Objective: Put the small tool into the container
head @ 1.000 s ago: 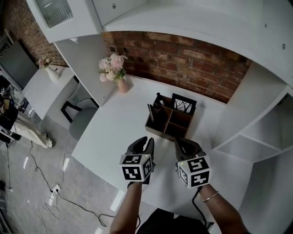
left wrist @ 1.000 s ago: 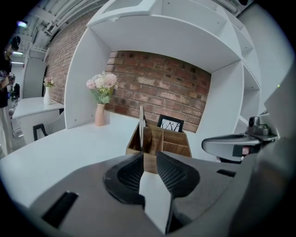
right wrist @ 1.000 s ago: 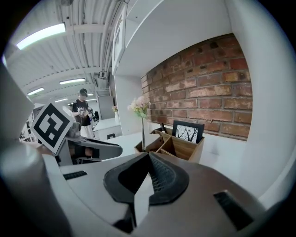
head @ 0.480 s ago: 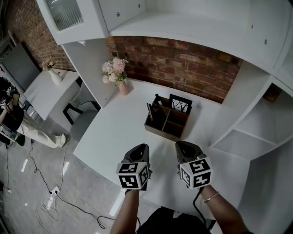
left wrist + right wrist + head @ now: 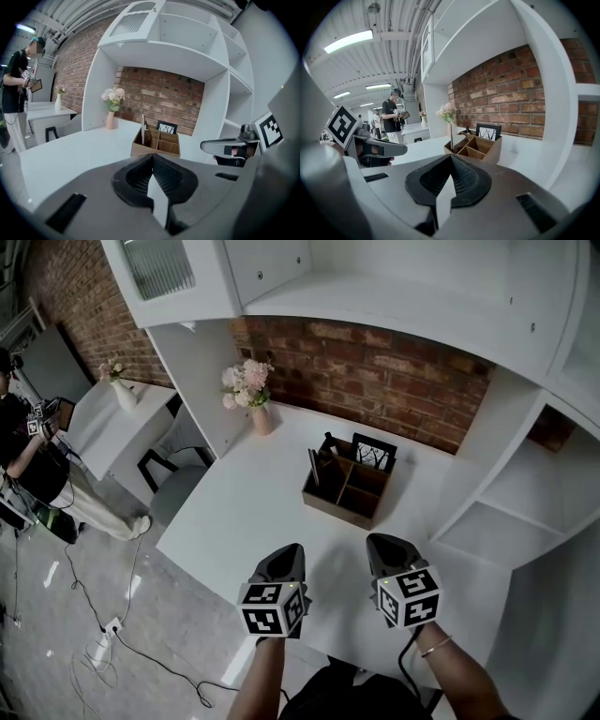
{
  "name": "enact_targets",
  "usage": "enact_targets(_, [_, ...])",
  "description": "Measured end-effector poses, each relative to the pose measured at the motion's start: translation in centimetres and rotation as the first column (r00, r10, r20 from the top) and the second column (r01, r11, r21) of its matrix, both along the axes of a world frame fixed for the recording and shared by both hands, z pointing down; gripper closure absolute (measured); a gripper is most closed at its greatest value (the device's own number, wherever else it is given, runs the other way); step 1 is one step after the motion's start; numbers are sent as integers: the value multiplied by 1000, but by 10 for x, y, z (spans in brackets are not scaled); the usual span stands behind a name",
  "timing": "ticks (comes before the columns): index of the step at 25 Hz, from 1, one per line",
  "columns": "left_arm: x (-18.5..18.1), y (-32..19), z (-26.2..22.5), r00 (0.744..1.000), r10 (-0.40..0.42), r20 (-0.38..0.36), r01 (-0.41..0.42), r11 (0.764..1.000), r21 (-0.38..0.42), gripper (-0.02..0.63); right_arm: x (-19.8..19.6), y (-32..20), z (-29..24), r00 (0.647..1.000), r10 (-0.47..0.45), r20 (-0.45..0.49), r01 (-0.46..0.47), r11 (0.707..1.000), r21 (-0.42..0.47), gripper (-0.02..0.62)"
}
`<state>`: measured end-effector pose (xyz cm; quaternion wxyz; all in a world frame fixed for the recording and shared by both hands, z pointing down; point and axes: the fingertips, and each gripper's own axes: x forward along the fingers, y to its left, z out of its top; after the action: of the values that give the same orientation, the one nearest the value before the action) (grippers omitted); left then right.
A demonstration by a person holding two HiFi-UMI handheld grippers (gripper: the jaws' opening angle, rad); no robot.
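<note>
Left gripper (image 5: 151, 161): jaws closing together, nothing between. Right gripper (image 5: 450, 161): jaws together, empty. Marker cube (image 5: 272, 607): black-and-white square codes. Container (image 5: 336, 509), 12 o'clock on tabletop (image 5: 234, 517): small tool (image 5: 313, 468) upright in left compartment, lower end hidden.

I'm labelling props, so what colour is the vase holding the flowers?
Pale pink; the vase shows best in the head view.

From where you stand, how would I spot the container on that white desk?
Find the red brick wall behind the white desk. In front of it, right of the pink vase of flowers, sits a low brown wooden box. It alone is split into open compartments, with a black-framed picture standing at its back.
</note>
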<state>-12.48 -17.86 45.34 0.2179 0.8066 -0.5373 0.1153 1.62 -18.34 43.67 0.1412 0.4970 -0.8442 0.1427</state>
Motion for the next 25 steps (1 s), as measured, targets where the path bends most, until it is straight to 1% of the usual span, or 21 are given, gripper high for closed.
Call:
enact_targets(19, [-9, 0, -6, 1000, -24, -10, 24, 1000, 16, 597, 9, -1, -6, 1000, 17, 5, -17, 1000, 17, 592])
enact_targets(25, [-10, -3, -6, 1000, -7, -6, 7, 1000, 13, 597, 8, -2, -4, 1000, 28, 10, -28, 1000, 11, 592])
